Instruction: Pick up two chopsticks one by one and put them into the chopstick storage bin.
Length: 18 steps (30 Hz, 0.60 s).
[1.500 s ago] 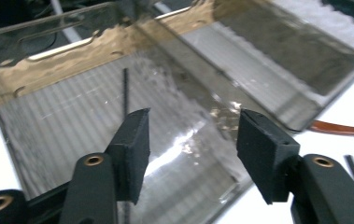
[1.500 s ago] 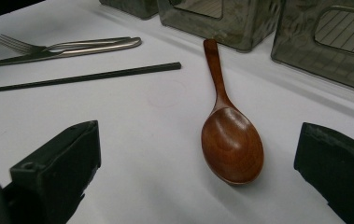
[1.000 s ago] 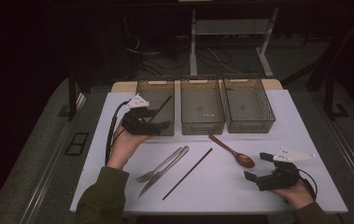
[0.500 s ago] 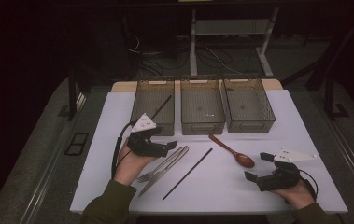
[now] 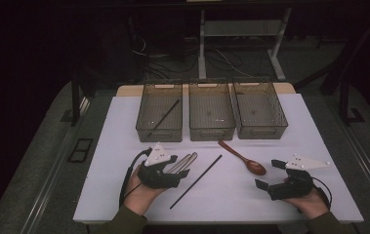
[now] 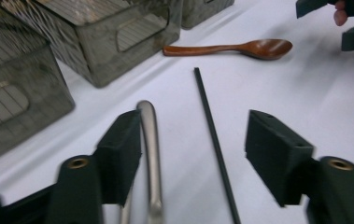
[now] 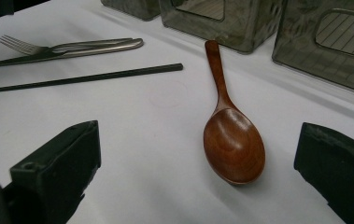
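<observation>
While the left gripper hangs low over the white table, its jaws have just been closing yet stand apart, one pad beside the steel handles of the fork and knife and a black chopstick between the jaws, nothing pinched. Near the wooden spoon, the right gripper rests open and empty.

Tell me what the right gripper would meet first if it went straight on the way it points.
Probably the wooden spoon: its bowl lies on the table just ahead, between the open jaws of the right gripper. Height above the table is unclear.
</observation>
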Tool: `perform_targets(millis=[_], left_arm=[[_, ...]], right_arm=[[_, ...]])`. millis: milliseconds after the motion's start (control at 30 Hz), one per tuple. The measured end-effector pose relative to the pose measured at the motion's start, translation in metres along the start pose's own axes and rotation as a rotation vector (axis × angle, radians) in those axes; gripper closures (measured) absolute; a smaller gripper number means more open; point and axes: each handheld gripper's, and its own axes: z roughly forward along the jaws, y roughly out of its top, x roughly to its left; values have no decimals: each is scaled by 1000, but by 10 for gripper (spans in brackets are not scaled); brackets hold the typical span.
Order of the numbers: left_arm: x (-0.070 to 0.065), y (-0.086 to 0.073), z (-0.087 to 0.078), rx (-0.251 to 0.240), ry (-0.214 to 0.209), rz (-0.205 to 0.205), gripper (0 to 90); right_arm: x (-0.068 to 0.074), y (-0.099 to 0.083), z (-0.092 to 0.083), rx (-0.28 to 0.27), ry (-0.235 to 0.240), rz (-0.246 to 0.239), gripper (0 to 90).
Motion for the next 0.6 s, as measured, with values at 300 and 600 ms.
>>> perform_targets(millis=[300, 600], left_arm=[[-16, -18, 6, 40, -38, -9, 534], [-22, -26, 23, 136, -47, 24, 619]], right_arm=[[1, 0, 0, 0, -4, -3, 8], [0, 0, 0, -1, -4, -6, 8]])
